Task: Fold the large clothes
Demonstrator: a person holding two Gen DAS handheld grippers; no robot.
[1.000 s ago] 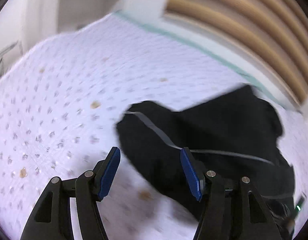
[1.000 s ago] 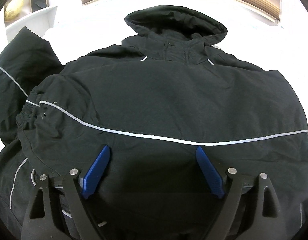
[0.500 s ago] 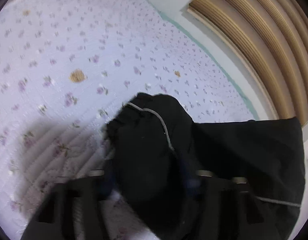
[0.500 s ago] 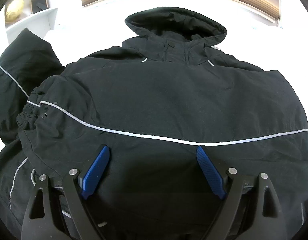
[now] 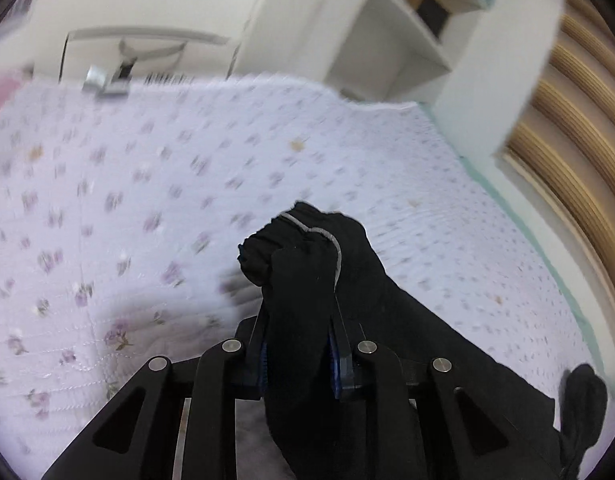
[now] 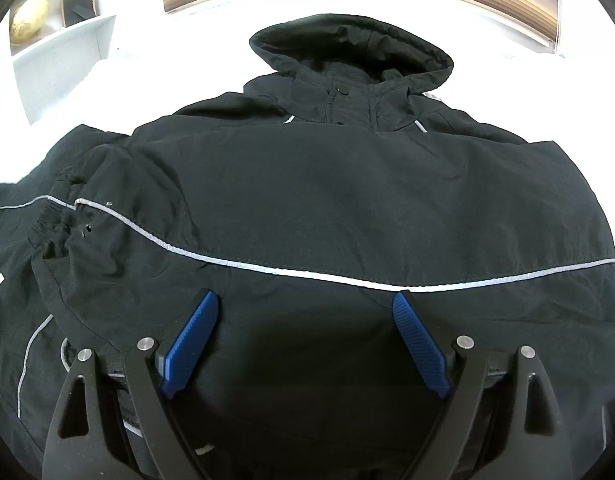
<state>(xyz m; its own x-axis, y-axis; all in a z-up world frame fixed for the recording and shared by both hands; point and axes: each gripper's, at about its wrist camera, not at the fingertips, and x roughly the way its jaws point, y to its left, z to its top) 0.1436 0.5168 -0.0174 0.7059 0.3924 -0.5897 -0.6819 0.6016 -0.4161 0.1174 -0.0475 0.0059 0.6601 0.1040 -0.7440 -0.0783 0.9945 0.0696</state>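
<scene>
While the left gripper (image 5: 297,354) is closing its jaws on the black sleeve cuff (image 5: 303,252) above the floral bedspread (image 5: 127,184), the right gripper (image 6: 305,344) hovers released over the black jacket (image 6: 347,200), spread flat, hood at the far end.

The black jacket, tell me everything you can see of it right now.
The black jacket lies spread on the floral bedspread, hood farthest from the right gripper, whose open jaws hover over its lower part. Matte woven fabric, thin reflective piping, snap buttons at the collar. The left gripper is closing on its bunched sleeve.
</scene>
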